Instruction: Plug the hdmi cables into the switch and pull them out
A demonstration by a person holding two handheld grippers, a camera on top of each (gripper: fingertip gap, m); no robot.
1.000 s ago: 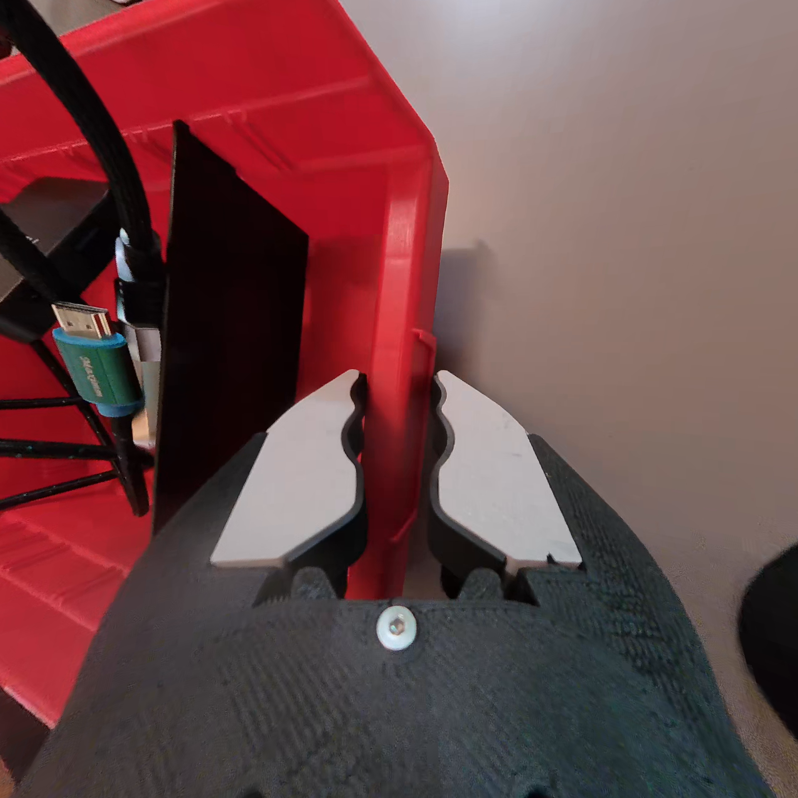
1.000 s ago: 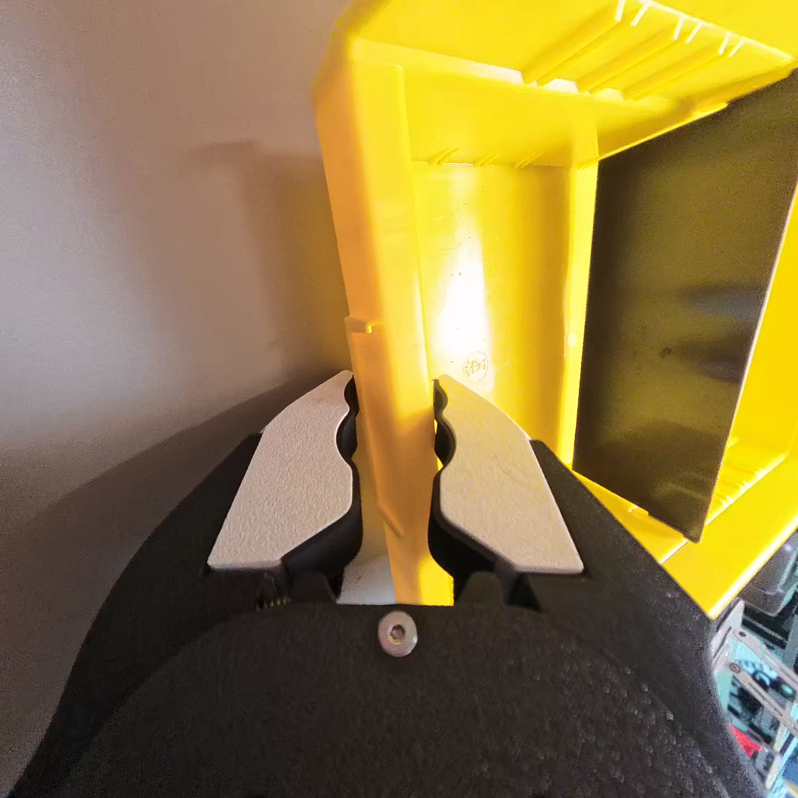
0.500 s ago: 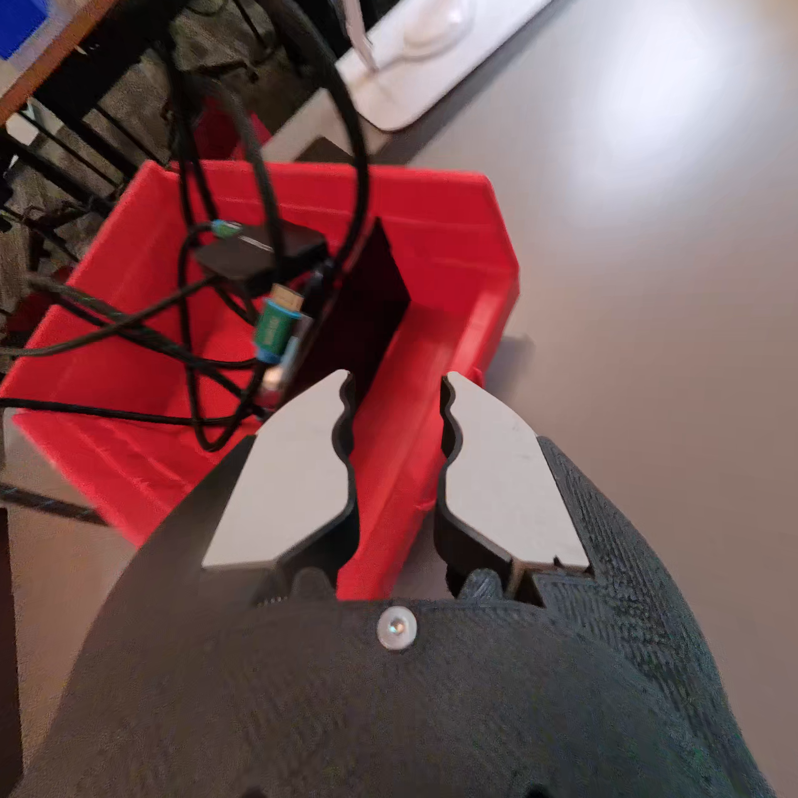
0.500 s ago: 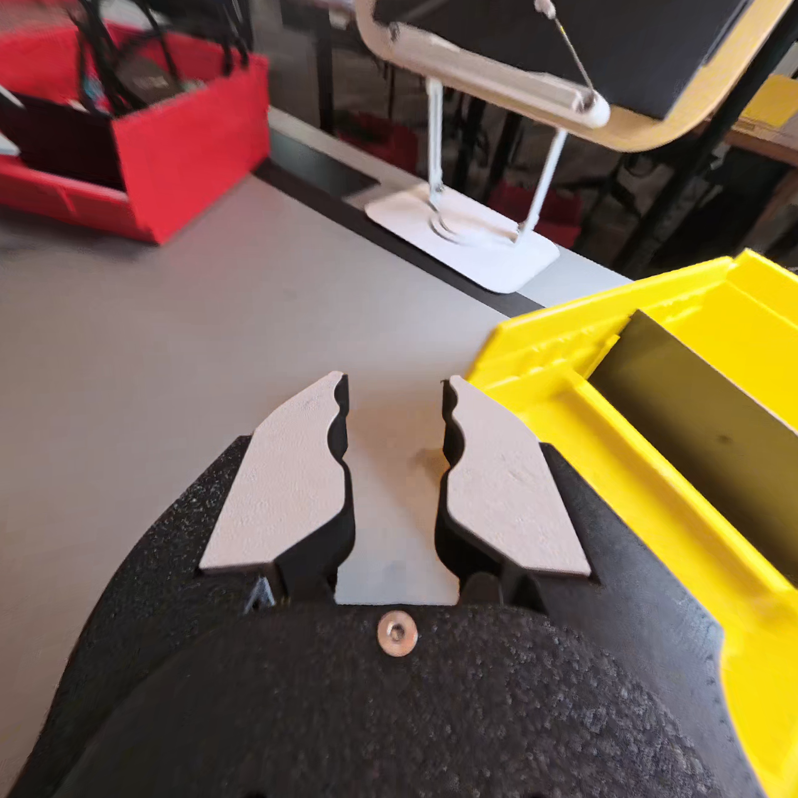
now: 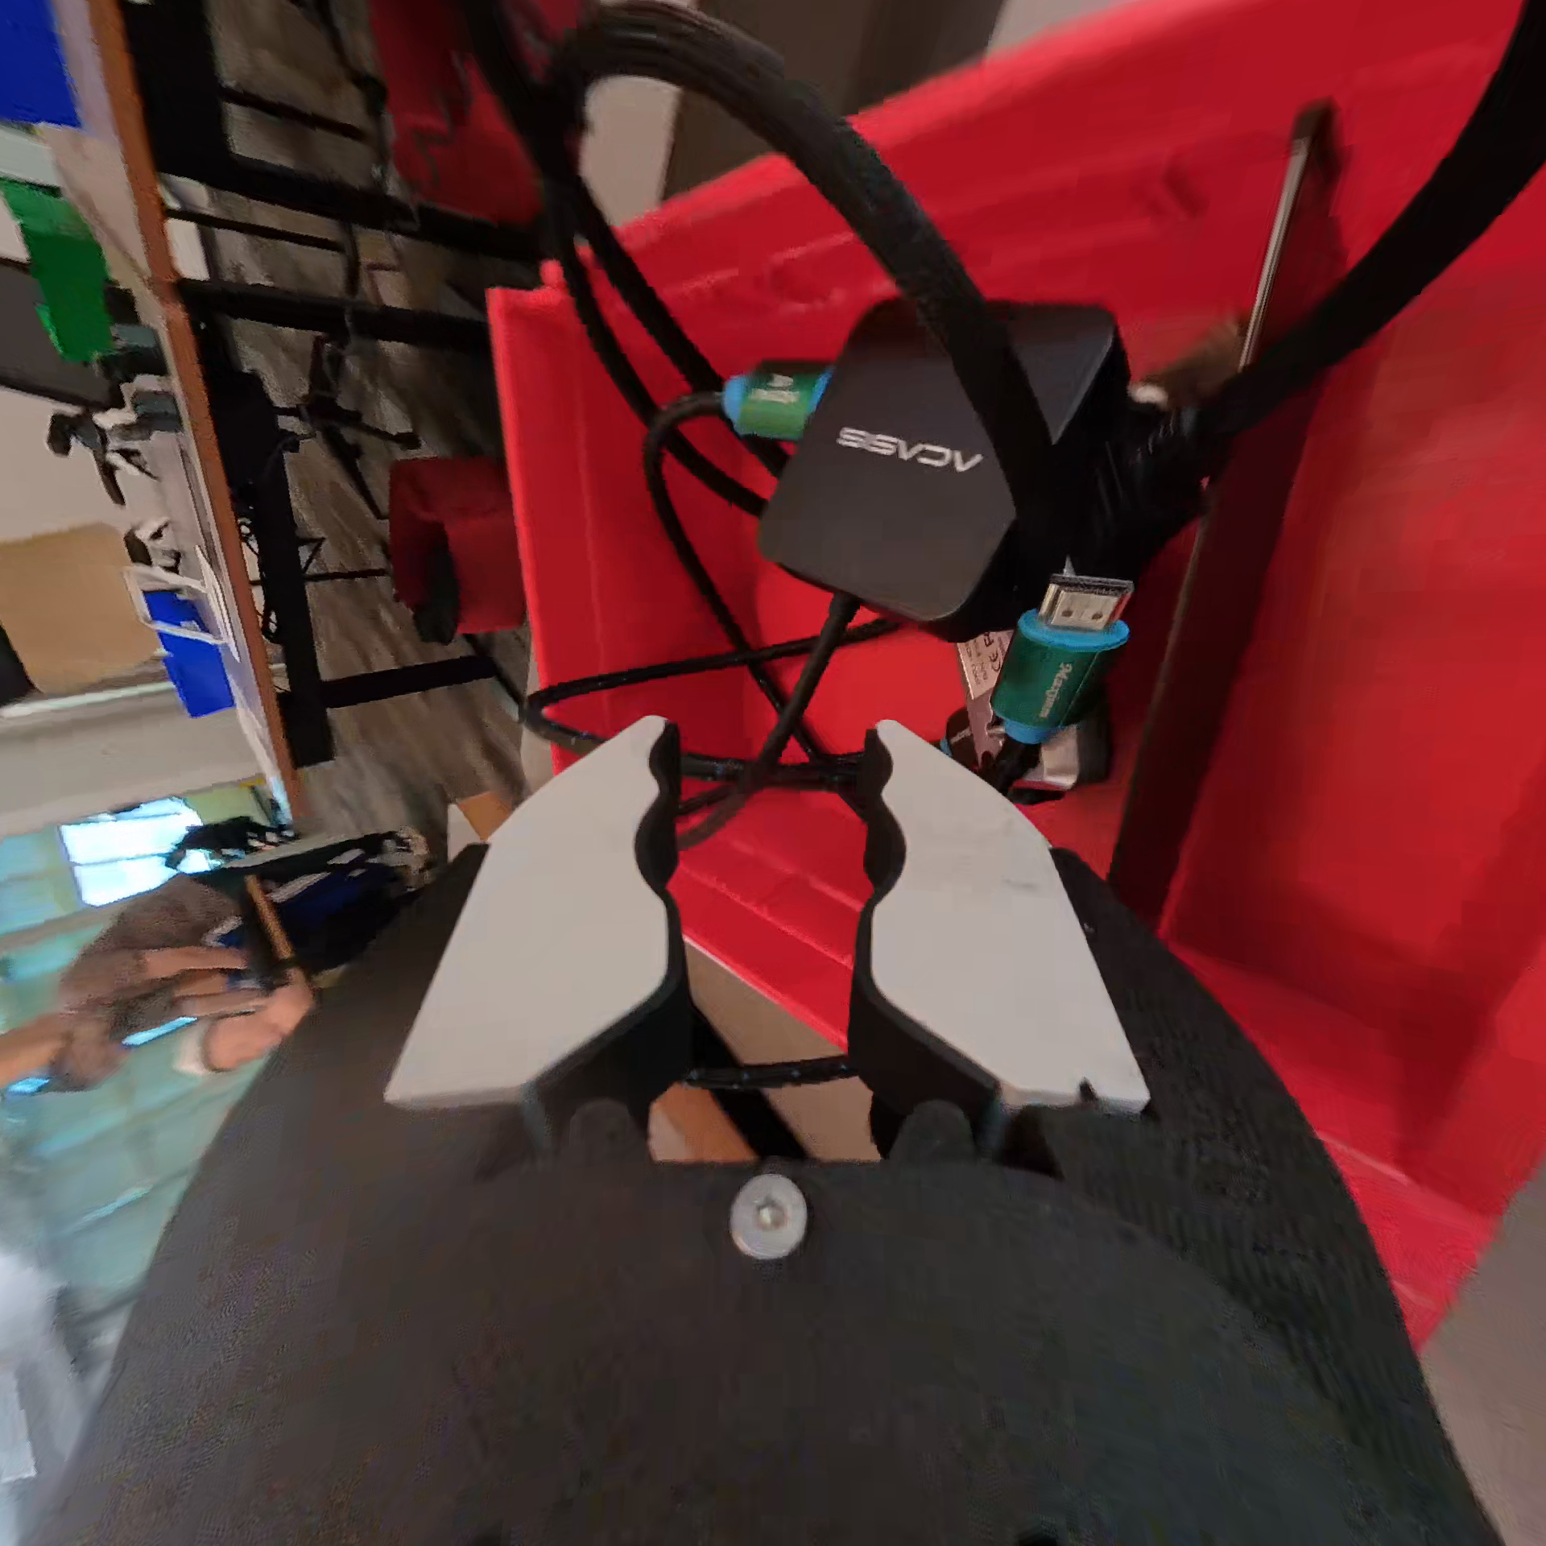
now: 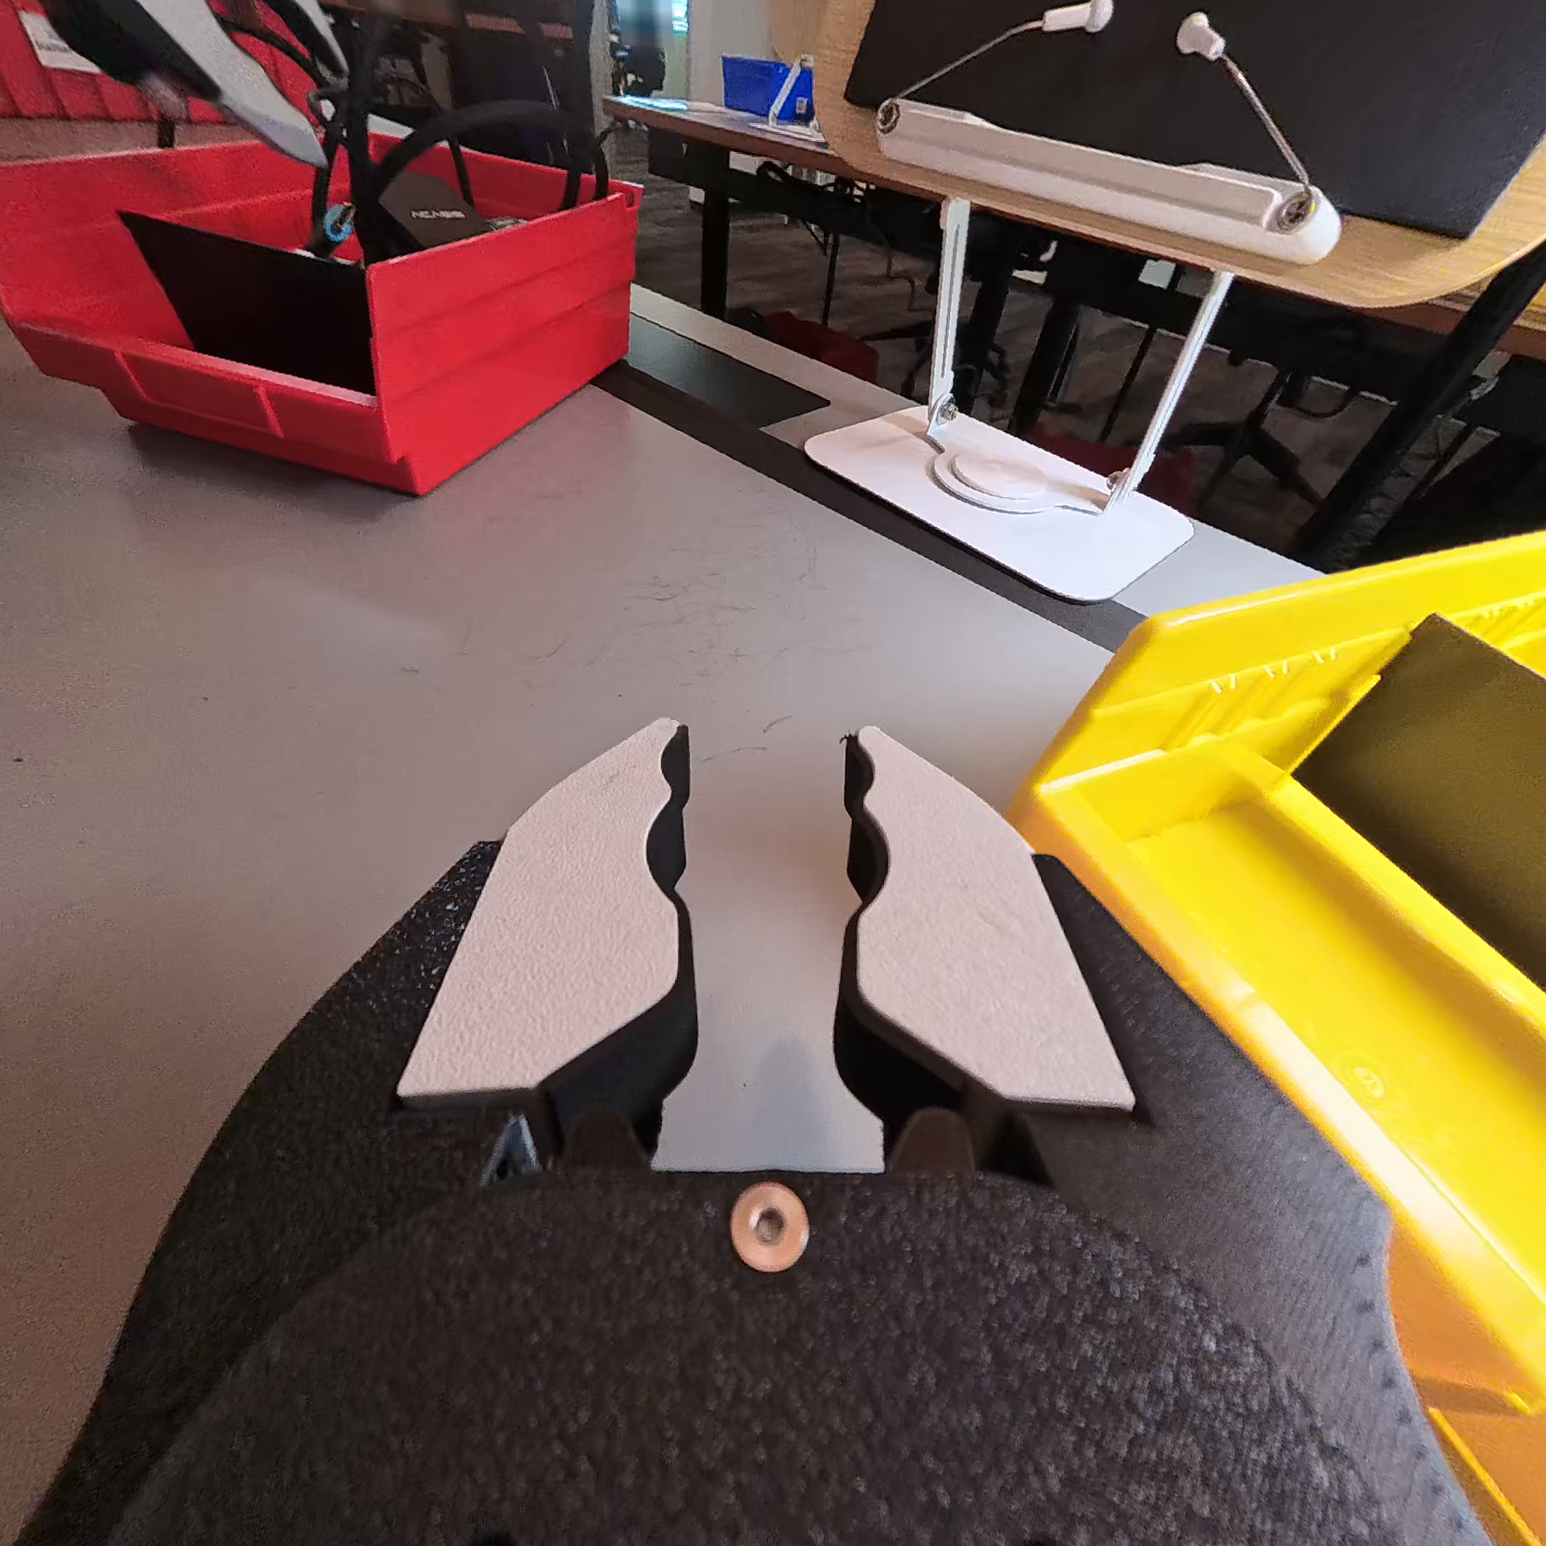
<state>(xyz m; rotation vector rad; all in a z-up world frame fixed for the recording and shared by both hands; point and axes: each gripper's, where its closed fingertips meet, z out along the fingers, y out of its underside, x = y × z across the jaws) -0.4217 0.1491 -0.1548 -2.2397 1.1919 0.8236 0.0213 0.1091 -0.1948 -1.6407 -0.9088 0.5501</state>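
A black HDMI switch (image 5: 929,468) lies in a red bin (image 5: 1380,586) among black braided cables (image 5: 878,226). A green-and-blue HDMI plug (image 5: 1058,661) lies loose just below the switch. A second green plug (image 5: 774,401) sits at the switch's far side. My left gripper (image 5: 765,740) is open and empty, hovering over the bin just short of the cables. My right gripper (image 6: 765,736) is open and empty above the grey table (image 6: 335,669), between the red bin (image 6: 468,309) and a yellow bin (image 6: 1255,878). The switch (image 6: 431,213) and left gripper fingers (image 6: 243,92) show far off in the right wrist view.
A black divider (image 5: 1196,586) stands in the red bin beside the switch. The yellow bin holds a dark divider (image 6: 1439,753). A white stand (image 6: 1004,494) sits at the table's far edge under a wooden board. A person's hand (image 5: 167,1004) shows far left. The tips of one gripper are about 45 cm away from the tips of the other. My left gripper is the nearer one to the green-and-blue HDMI plug (image 5: 1058,661): about 4 cm, against 40 cm. My left gripper is the nearer one to the black HDMI switch (image 5: 929,468): about 5 cm, against 40 cm. The right camera catches it too, in the right wrist view (image 6: 420,207).
Both grippers let go of the bin walls and opened. The left one swung over the red bin towards the switch. The right one pulled back from the yellow bin over the table.
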